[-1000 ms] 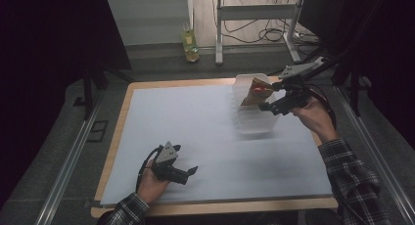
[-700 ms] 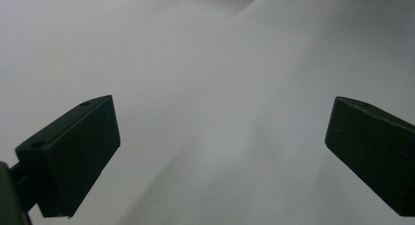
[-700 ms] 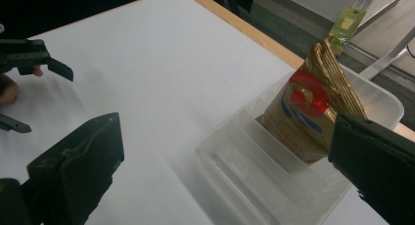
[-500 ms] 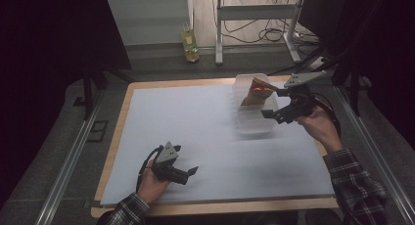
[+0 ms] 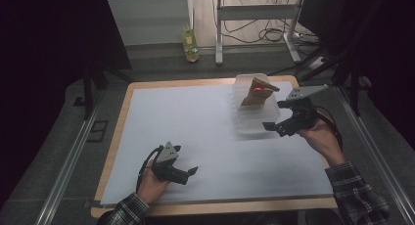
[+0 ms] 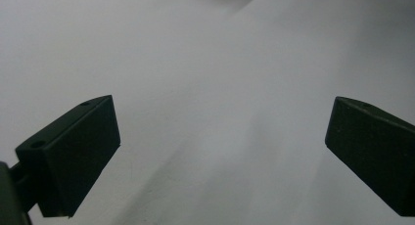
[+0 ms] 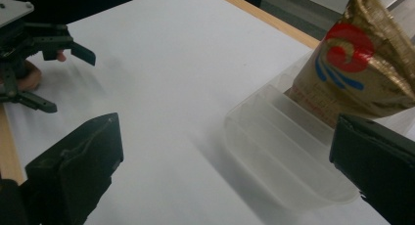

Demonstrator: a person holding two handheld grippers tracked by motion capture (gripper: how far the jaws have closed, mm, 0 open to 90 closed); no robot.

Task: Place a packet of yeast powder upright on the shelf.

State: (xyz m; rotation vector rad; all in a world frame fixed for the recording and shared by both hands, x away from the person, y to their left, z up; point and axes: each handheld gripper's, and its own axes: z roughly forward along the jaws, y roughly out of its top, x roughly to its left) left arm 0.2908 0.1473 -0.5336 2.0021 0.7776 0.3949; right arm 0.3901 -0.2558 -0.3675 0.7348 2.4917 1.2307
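From above, the right gripper (image 5: 280,118) hovered with its jaws spread and nothing between them, the clear plastic container (image 5: 255,107) just ahead of its tips. A gold snack bag (image 5: 258,90) stood tilted in the container's far end. The left gripper (image 5: 182,172) rested well away, jaws apart and empty. My worry was the bag: leaning as it did, a nudge to the light container could tip it out, or slide the whole thing off toward the wooden table (image 5: 119,127) edge beyond. A white sheet (image 5: 195,132) covered the table; past it were a metal stand (image 5: 254,12), loose cables (image 5: 274,34) and a bottle (image 5: 190,44) on the floor.

In the left gripper view, the jaws stood wide over bare white sheet (image 6: 210,88).

In the right gripper view, the container (image 7: 288,161) lay between and beyond the open jaws, nearer the right one, with the bag (image 7: 357,63) upright-leaning above it. A jaw closing on the thin wall might crush or skid it. The left gripper (image 7: 49,73) showed far off.
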